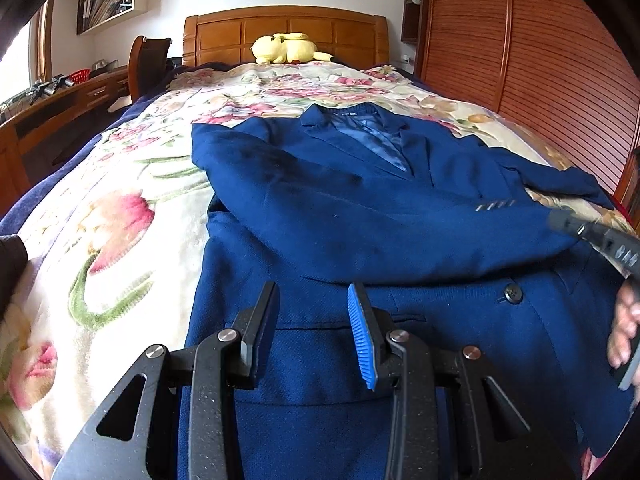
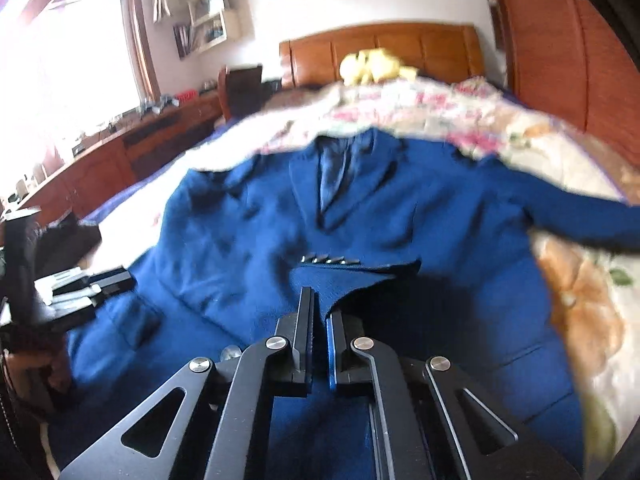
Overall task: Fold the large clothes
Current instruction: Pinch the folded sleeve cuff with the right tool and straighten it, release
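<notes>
A navy blue suit jacket [image 1: 360, 208] lies face up on the bed, collar toward the headboard, with its left sleeve folded across the chest. My left gripper [image 1: 314, 300] is open and empty above the jacket's lower front. In the right wrist view the jacket [image 2: 248, 220] fills the middle, and my right gripper [image 2: 320, 308] is shut on the cuff of the folded sleeve [image 2: 344, 280], held a little above the jacket. The right gripper's body [image 1: 596, 236] shows at the right edge of the left wrist view. The other sleeve [image 2: 580, 216] stretches out to the right.
The bed has a floral blanket [image 1: 132, 208] and a wooden headboard [image 1: 284, 32] with a yellow plush toy [image 1: 286, 49]. A wooden desk [image 1: 60, 104] and chair [image 1: 150, 60] stand left of the bed. A slatted wooden wardrobe [image 1: 540, 60] stands on the right.
</notes>
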The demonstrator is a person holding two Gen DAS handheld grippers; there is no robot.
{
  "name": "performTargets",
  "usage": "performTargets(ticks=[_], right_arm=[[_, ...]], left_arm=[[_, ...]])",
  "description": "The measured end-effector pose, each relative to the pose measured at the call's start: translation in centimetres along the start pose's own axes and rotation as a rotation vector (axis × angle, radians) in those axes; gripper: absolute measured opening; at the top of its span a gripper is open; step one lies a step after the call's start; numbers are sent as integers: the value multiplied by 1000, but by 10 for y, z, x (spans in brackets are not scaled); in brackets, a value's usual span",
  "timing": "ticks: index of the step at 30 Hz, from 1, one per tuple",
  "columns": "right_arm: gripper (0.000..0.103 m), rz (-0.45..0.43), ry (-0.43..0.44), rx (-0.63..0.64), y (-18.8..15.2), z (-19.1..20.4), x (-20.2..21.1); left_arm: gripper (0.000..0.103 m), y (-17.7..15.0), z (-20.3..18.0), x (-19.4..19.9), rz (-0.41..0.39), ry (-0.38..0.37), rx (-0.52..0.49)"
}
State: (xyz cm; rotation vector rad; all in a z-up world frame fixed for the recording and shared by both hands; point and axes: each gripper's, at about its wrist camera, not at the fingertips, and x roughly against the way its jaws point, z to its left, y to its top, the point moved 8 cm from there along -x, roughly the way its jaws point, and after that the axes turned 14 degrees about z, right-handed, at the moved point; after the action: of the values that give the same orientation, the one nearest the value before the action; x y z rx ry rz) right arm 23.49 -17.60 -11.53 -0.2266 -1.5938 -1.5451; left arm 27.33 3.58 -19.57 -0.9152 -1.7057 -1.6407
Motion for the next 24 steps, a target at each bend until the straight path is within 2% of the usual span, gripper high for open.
performTargets(ticks=[5, 8, 10, 18, 21, 23, 24], right_arm=[[4, -120, -69, -40, 6, -16, 47], [4, -116, -167, -38, 2, -30, 61], [4, -90, -196, -37, -5, -34, 62], [5, 78, -192, 20, -32, -26, 43], [5, 121, -201, 15, -38, -31, 48], [13, 140, -219, -7, -44, -36, 54], [22, 145, -239, -14, -46, -39, 58]], left_arm=[[36, -1, 0, 0, -3, 7, -7], [36, -1, -2, 0, -4, 7, -5], [36, -1, -3, 0, -3, 9, -6], [36, -2, -6, -1, 5, 19, -20], [36, -1, -6, -1, 3, 16, -20], [36, -1, -7, 1, -3, 13, -23], [36, -1, -8, 2, -7, 13, -27]])
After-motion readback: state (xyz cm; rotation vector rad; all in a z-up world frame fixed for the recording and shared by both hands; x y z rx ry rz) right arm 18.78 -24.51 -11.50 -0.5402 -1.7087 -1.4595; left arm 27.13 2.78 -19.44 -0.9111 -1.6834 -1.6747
